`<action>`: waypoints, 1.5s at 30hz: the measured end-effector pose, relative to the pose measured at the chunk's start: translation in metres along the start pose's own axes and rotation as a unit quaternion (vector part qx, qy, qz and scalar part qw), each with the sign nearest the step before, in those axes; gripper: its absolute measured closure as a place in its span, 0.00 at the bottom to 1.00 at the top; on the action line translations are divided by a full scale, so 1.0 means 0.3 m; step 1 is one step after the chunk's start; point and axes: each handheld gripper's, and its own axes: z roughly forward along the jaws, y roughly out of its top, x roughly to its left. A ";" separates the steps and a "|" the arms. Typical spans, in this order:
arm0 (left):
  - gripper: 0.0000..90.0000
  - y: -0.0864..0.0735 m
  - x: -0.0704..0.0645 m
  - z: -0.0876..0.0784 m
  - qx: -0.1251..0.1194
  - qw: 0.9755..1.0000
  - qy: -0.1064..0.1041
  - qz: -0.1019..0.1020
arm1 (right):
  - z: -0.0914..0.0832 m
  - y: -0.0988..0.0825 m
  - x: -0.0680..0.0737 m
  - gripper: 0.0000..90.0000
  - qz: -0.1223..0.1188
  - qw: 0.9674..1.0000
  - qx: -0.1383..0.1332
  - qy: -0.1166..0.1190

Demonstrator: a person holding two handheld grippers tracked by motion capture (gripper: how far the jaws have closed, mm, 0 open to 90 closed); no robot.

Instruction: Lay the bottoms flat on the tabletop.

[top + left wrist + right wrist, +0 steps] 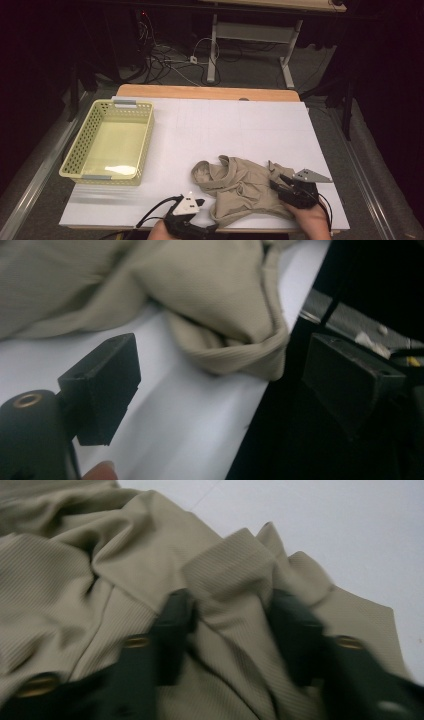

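A crumpled beige ribbed garment [240, 187] lies on the white table sheet near the front edge, right of centre. My right gripper [279, 182] comes in from the right with its jaws sunk into the cloth. In the right gripper view a raised fold of the garment [125, 565] is bunched between the two jaws of this gripper [232, 625], and they press on it. My left gripper [206, 215] sits at the front edge just left of the garment. Its jaws stand wide apart with nothing between them [227, 382], and a corner of the garment [210, 300] lies just ahead.
A pale yellow slotted basket [145, 140] stands empty at the left of the table. The white sheet [240, 125] covers the table. In the left gripper view one jaw hangs past the front table edge over dark floor.
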 end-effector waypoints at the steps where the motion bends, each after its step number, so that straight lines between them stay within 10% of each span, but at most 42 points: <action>1: 0.17 0.009 -0.003 0.012 0.008 1.000 0.001 0.004 | -0.015 -0.003 0.001 0.81 -0.001 1.000 -0.007 -0.003; 11: 0.83 0.120 0.041 0.074 0.062 0.995 0.066 0.046 | -0.157 -0.027 -0.002 0.90 0.012 0.996 -0.085 -0.029; 20: 0.90 0.241 0.187 0.171 0.042 0.988 0.140 0.051 | -0.217 -0.049 -0.021 0.97 0.036 0.992 -0.116 -0.033; 24: 0.89 0.294 0.249 0.208 0.032 0.987 0.155 0.020 | -0.218 -0.051 -0.020 0.96 0.039 0.992 -0.119 -0.026; 27: 0.79 0.295 0.263 0.200 0.023 0.990 0.138 -0.004 | -0.214 -0.048 -0.012 0.94 0.038 0.992 -0.120 -0.023; 35: 0.37 0.191 0.215 0.076 -0.004 0.993 0.122 0.001 | -0.147 -0.058 -0.032 0.45 0.071 0.995 -0.063 -0.007; 45: 0.05 0.049 0.196 -0.119 -0.033 0.992 0.116 -0.033 | -0.113 -0.113 -0.076 0.40 0.101 0.995 -0.010 -0.014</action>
